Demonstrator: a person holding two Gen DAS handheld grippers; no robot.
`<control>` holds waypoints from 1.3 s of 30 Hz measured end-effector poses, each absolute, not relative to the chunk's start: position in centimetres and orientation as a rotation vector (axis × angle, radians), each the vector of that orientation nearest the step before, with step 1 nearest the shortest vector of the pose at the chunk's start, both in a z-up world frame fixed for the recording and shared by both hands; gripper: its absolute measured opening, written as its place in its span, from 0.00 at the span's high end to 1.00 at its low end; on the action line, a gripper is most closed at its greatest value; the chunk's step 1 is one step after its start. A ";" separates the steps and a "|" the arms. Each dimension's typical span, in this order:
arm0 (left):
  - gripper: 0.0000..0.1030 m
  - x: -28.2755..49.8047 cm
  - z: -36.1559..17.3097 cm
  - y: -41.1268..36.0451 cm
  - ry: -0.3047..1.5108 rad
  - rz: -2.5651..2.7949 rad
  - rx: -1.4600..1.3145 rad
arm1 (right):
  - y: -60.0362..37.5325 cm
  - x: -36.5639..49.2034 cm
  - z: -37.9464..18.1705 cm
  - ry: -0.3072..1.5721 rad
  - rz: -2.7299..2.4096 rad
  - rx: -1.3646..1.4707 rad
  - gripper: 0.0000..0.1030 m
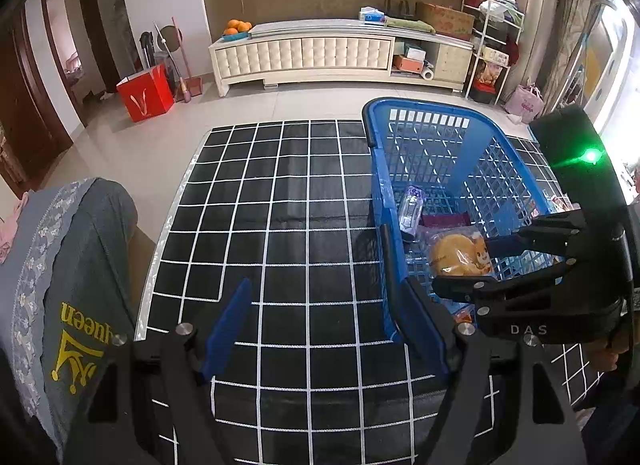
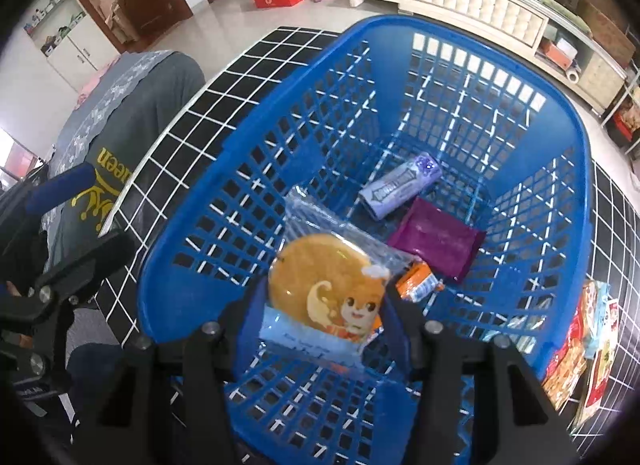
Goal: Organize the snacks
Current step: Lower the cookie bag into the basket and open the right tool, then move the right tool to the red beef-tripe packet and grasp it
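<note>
Left wrist view: nearest the lens, the left gripper (image 1: 324, 329) stands with its 2 blue pads wide apart and nothing between them. It hovers over the black grid mat (image 1: 280, 205), its right pad close against the near wall of the blue basket (image 1: 416, 113). Farther right, the right gripper (image 1: 496, 261) reaches into the basket, with the cookie packet (image 1: 460, 255) at its tip. A small bottle-shaped pack (image 1: 412, 207) lies deeper inside.

Right wrist view: closest here are the right gripper's 2 pads, set on either side of the cookie packet (image 2: 324, 297), which hangs low inside the basket (image 2: 360, 29). The wrapper's edges meet the pads, but I cannot tell whether they pinch it or have let go. Beyond it lie an orange wrapper (image 2: 418, 283), a purple pouch (image 2: 436, 243) and a lilac pack (image 2: 400, 185). More snack bags (image 2: 580, 353) wait on the mat outside, to the right.

To finish this placement well, I judge the packet should go down flat on the bare floor near the front wall, not onto the orange wrapper. The pads should part fully before lifting straight up, so the crinkly film does not snag. The left gripper should stay clear.
</note>
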State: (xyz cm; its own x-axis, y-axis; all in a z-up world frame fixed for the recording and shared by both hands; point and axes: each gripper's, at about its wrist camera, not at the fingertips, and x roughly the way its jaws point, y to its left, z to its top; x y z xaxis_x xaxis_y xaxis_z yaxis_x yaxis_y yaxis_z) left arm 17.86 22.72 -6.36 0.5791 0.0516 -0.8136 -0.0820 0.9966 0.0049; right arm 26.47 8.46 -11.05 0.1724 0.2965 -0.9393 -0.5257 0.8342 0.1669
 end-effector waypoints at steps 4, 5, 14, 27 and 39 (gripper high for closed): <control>0.28 17.6 -6.1 22.3 0.948 0.077 -0.026 | 8.6 26.1 -10.2 1.233 0.582 -0.238 0.20; 0.28 17.5 -5.9 22.2 0.947 0.077 -0.022 | 8.5 26.0 -9.8 1.217 0.585 -0.245 0.19; 0.28 17.2 -3.6 19.2 0.923 0.052 0.033 | 5.1 24.0 -4.9 1.101 0.580 -0.247 0.18; 0.28 17.5 0.2 11.5 0.881 -0.012 0.097 | -3.6 22.1 0.2 1.007 0.488 -0.183 0.18; 0.25 20.4 0.1 1.1 0.901 -0.141 0.179 | -14.0 21.6 1.6 0.976 0.372 -0.118 0.18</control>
State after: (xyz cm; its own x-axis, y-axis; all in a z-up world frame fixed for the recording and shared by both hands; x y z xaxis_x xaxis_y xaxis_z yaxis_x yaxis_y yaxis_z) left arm 20.38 1.08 0.05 0.6136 -0.0466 -0.7883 0.1966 0.9758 0.0954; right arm 21.59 -14.05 1.61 0.5025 0.2552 -0.8261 -0.3598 0.9305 0.0686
